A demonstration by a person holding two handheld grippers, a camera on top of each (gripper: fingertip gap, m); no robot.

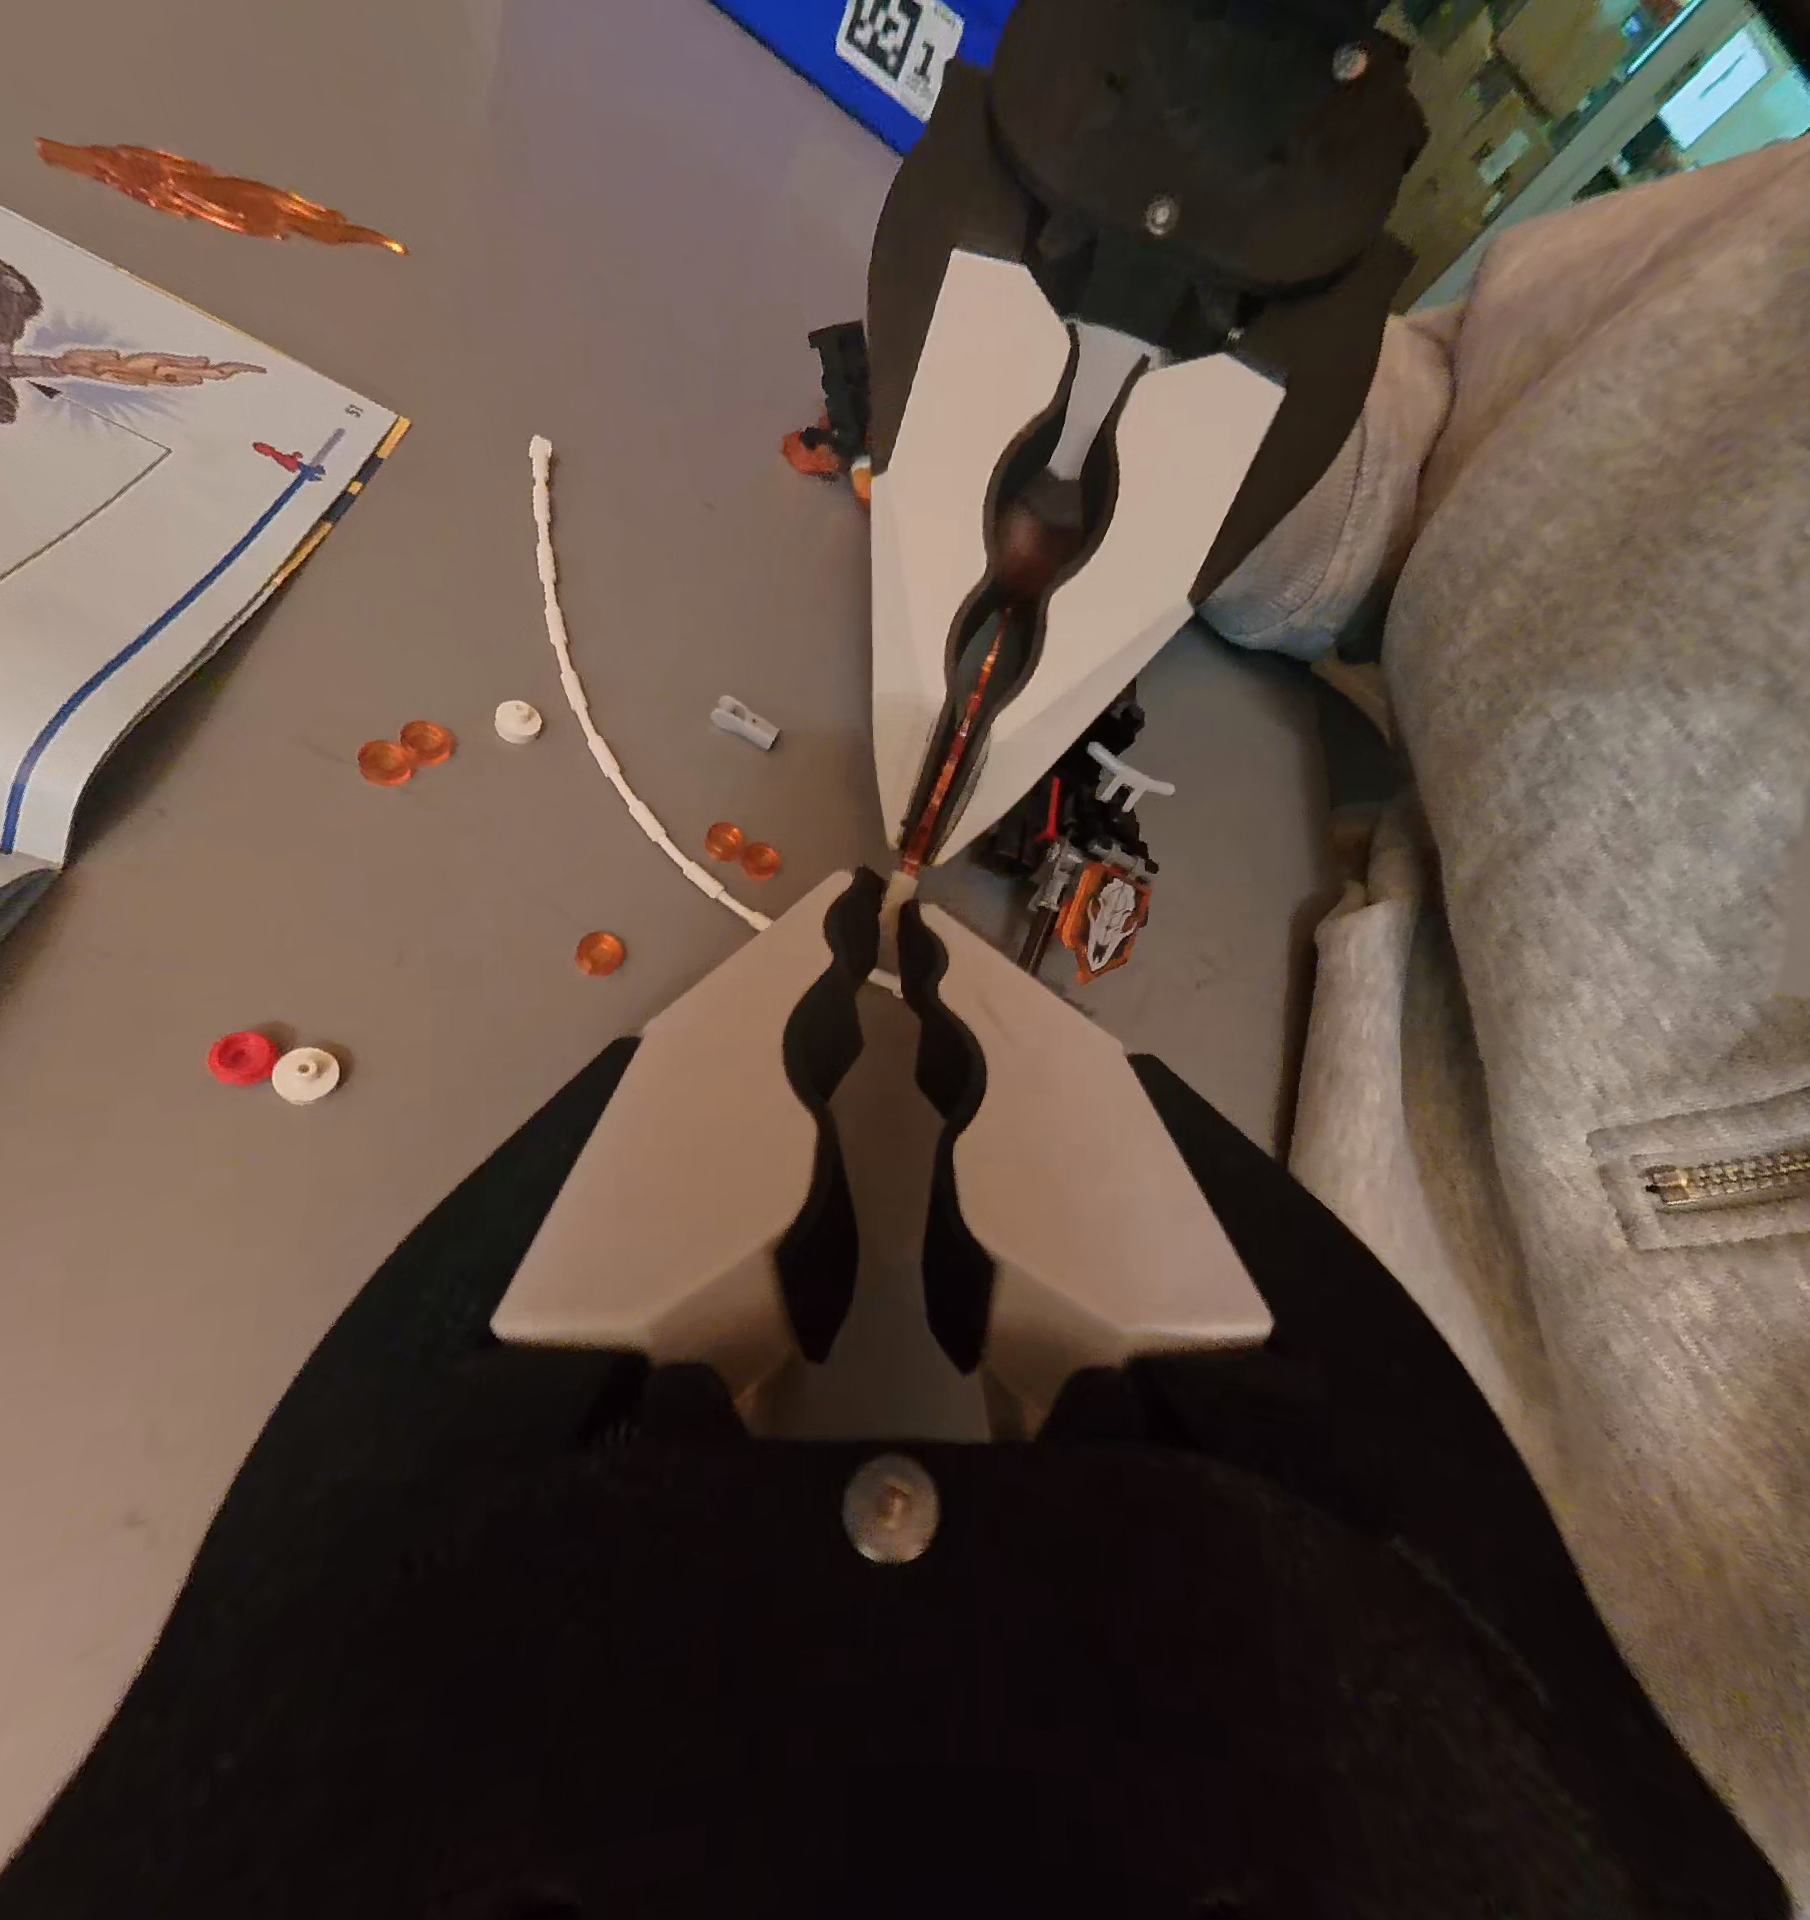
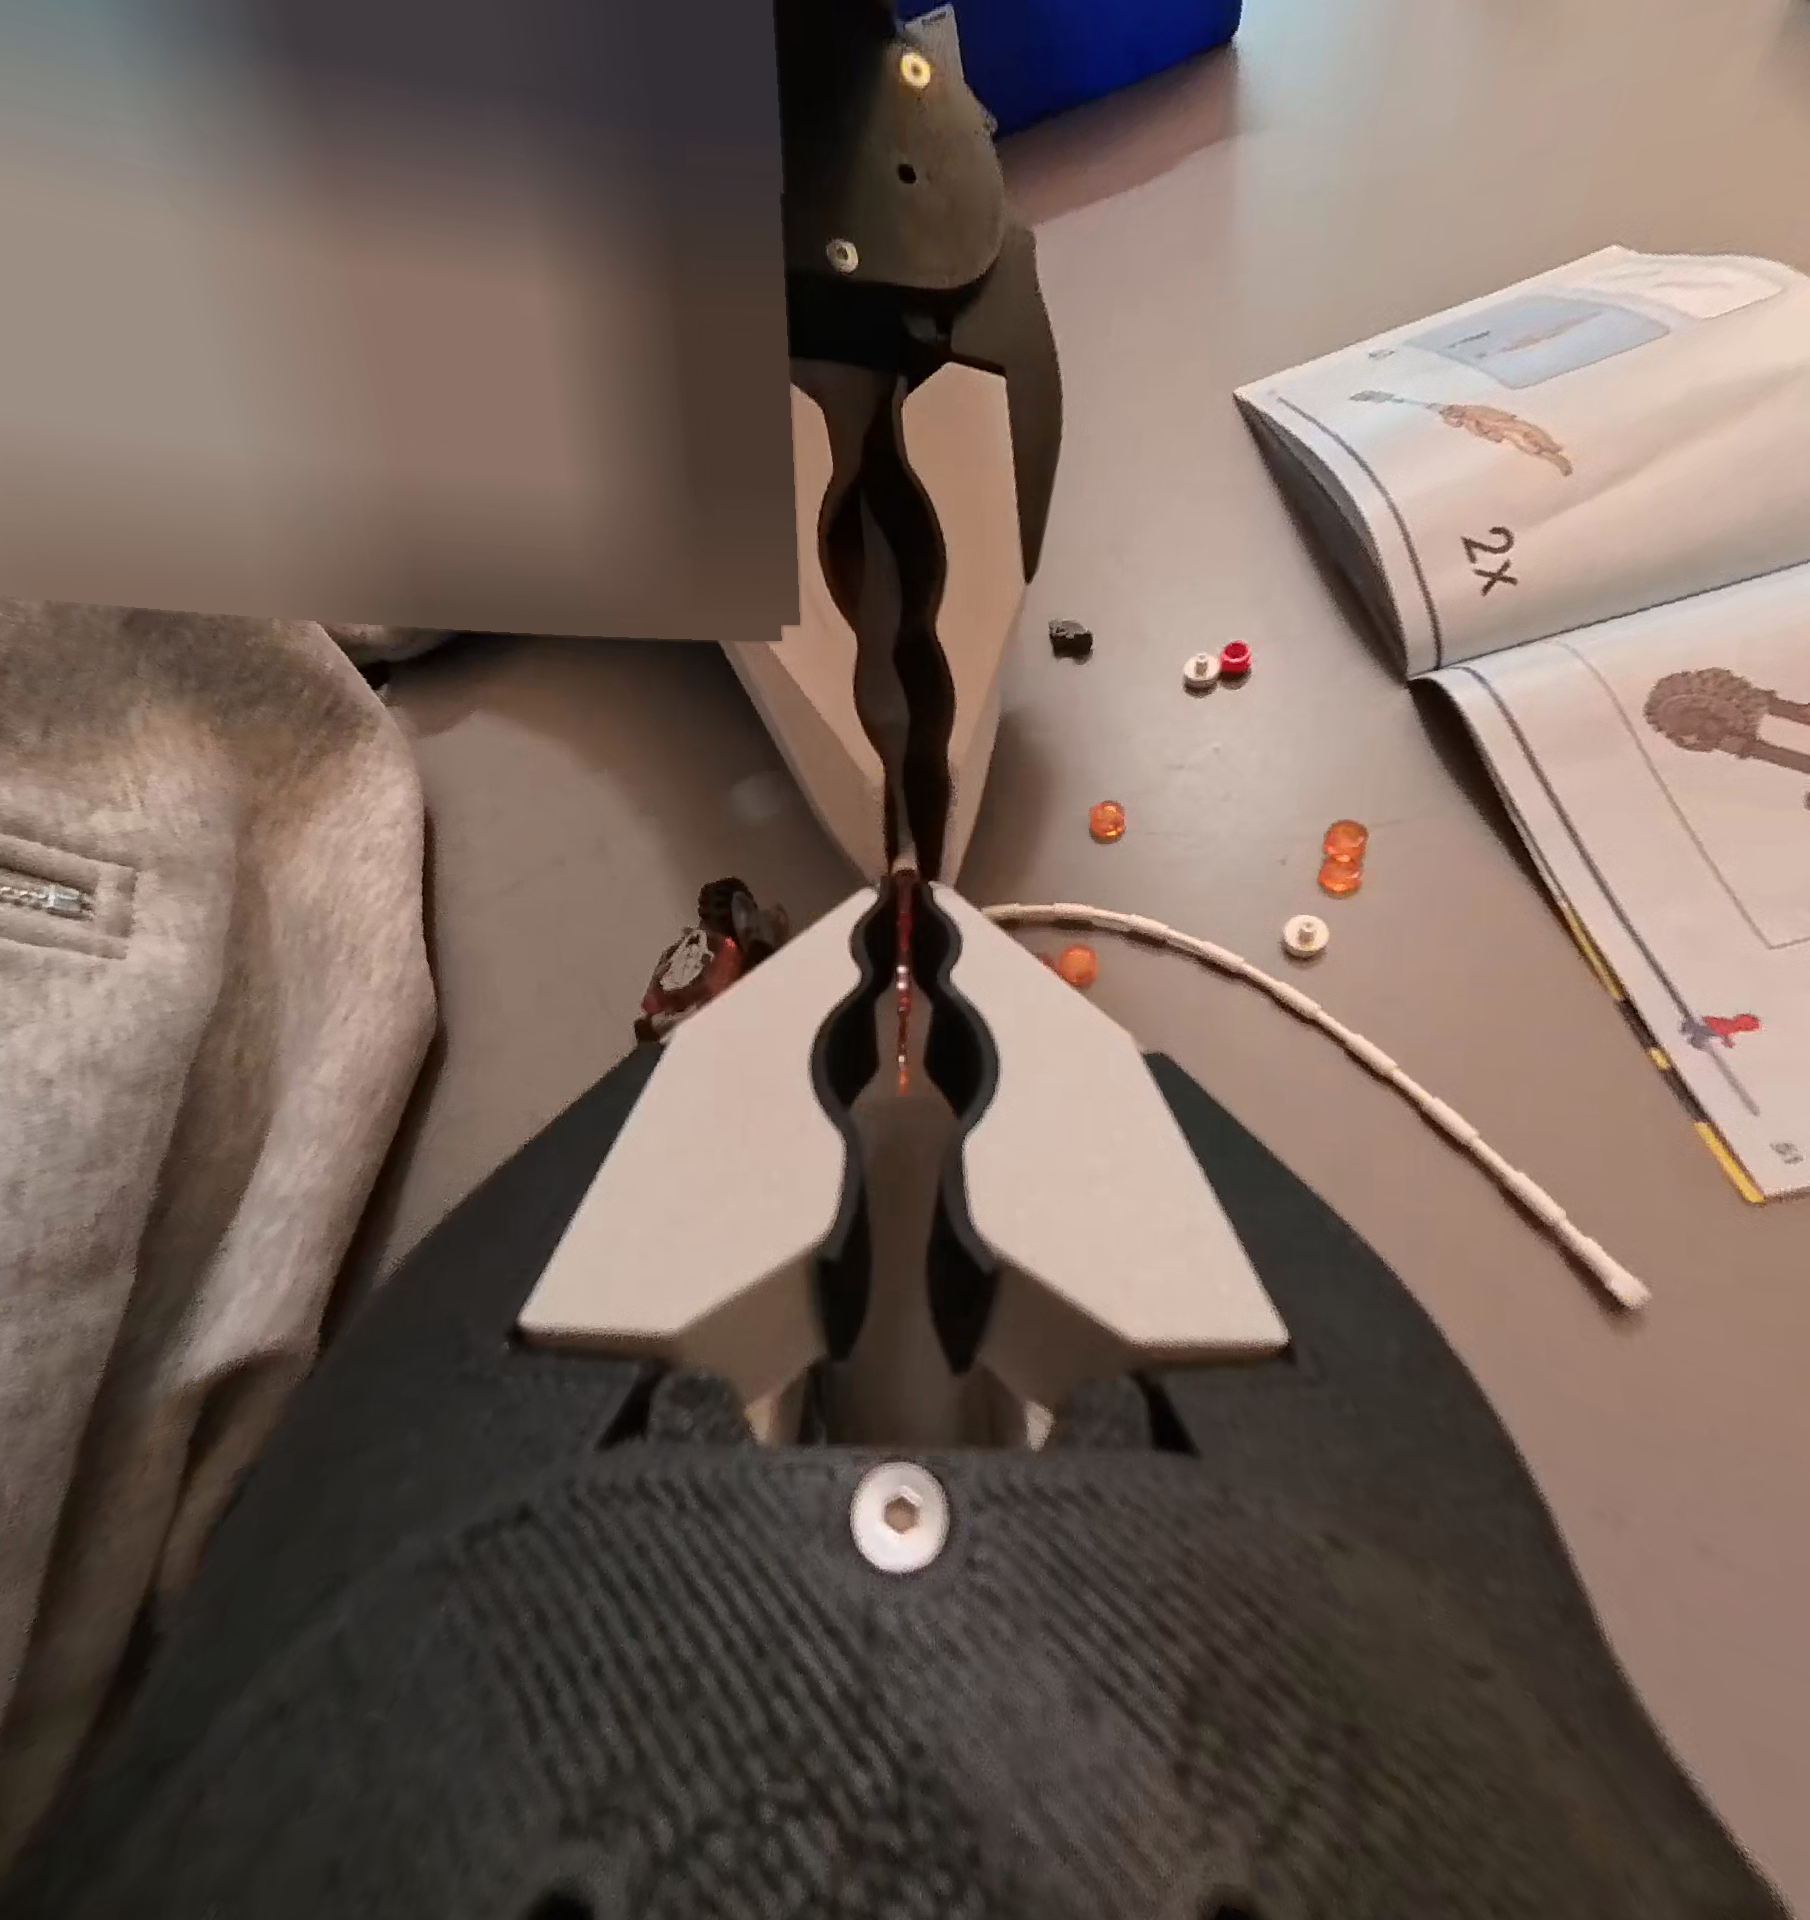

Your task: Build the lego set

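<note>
Booklet (image 2: 1566,540) open on table (image 1: 589,312), printed pages, both tools clamped tip-to-tip

A grey counter (image 1: 620,312) carries an open instruction booklet (image 1: 101,582) at left, an orange flame piece (image 1: 215,197) upper left, a curved white strip (image 1: 589,686), and scattered orange studs (image 1: 402,753) mid-frame.

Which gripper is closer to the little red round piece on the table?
Left. The red round piece lies just off the left gripper, on its left side; the right gripper faces it from farther back, beyond the white whip.
</note>
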